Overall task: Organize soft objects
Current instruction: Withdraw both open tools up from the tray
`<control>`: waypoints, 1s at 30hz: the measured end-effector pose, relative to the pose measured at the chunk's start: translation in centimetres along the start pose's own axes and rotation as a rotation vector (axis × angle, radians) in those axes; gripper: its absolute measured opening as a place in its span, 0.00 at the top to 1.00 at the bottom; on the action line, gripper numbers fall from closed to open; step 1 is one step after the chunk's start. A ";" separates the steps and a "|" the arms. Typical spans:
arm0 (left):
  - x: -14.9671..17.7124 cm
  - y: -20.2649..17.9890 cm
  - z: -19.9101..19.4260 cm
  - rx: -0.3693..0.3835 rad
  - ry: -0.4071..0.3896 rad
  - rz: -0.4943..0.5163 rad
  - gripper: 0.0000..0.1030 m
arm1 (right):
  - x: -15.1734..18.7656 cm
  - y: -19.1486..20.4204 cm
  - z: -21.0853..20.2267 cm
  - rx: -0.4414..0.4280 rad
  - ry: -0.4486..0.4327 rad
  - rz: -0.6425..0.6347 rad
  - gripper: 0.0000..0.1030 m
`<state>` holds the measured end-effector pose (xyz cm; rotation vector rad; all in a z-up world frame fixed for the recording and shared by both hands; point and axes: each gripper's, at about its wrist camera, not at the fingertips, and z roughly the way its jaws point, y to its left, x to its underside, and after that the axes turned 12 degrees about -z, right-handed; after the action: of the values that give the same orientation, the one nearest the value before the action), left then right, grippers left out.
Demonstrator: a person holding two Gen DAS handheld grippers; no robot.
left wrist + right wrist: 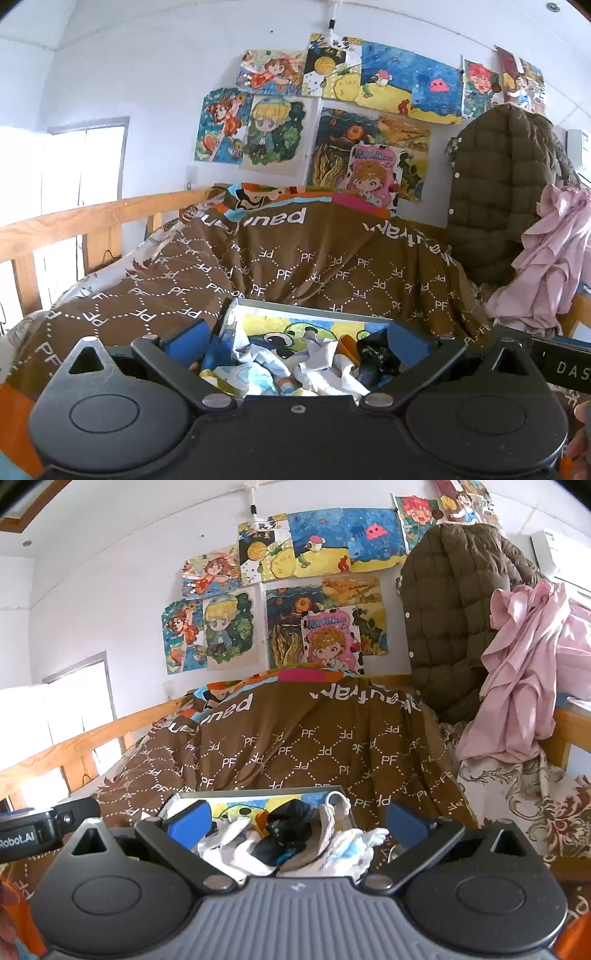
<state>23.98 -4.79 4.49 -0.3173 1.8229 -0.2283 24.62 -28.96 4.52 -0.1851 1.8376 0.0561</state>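
Nearest, left hand-held gripper (298, 341): black hinged linkage with round pivot housings, blue padded fingers (190, 338) spread wide, released, nothing between them. Right hand-held gripper (299, 821): same black linkage above a ribbed grey body, blue fingers (406, 821) likewise spread and released, holding nothing. Just beyond both: storage box (295, 308), rectangular, thin grey rim, inner wall printed with a green cartoon frog on yellow and blue, resting on the bed. Contents, loosely heaped: white socks (314, 365), crumpled, soft knit, some with pale blue print; one dark sock (284, 830), black with a small blue patch, lying on top of the white ones; one white piece (364, 843) draped over the box's right edge onto the bedding; a white looped cuff (338, 801) standing at the far right corner. The gripper bodies hide the box's near side. Under and behind the box: brown blanket (295, 258), smooth fabric, white dotted diamond lattice with "PF" lettering, rumpled into a mound. Right of it: cream bedding (517, 797) with brown scrollwork. Left: wooden bed rail (92, 218), pale orange-toned timber. Behind the mound: brightly coloured cartoon-print cloth (258, 194). Far right: olive quilted puffer jacket (495, 184), snap-buttoned, hanging upright; pink crumpled garment (524, 672), thin cloth, draped beside and partly before it. Farthest: white wall with taped-up hand-painted cartoon pictures (332, 110); bright window (85, 166) at left.
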 end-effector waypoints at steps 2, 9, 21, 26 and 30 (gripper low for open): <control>0.2 0.1 -0.8 -0.003 -0.010 0.012 0.01 | 0.3 0.3 -0.6 0.000 0.000 -0.006 0.00; 0.8 0.6 -2.6 -0.021 -0.022 0.029 0.01 | 0.6 0.9 -2.0 0.010 -0.013 -0.012 0.00; 2.4 1.4 -5.3 -0.077 0.016 0.090 0.01 | 2.8 1.6 -4.0 0.002 0.058 0.015 0.00; 3.7 2.9 -7.0 -0.103 0.065 0.078 0.01 | 4.4 2.5 -5.4 0.006 0.127 0.040 0.00; 4.0 4.2 -8.4 -0.126 0.097 0.036 0.01 | 5.2 3.4 -6.7 0.015 0.159 0.041 0.00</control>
<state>14.49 -2.25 1.74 -0.3667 1.9413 -0.1053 16.35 -26.99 1.12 -0.1442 2.0003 0.0574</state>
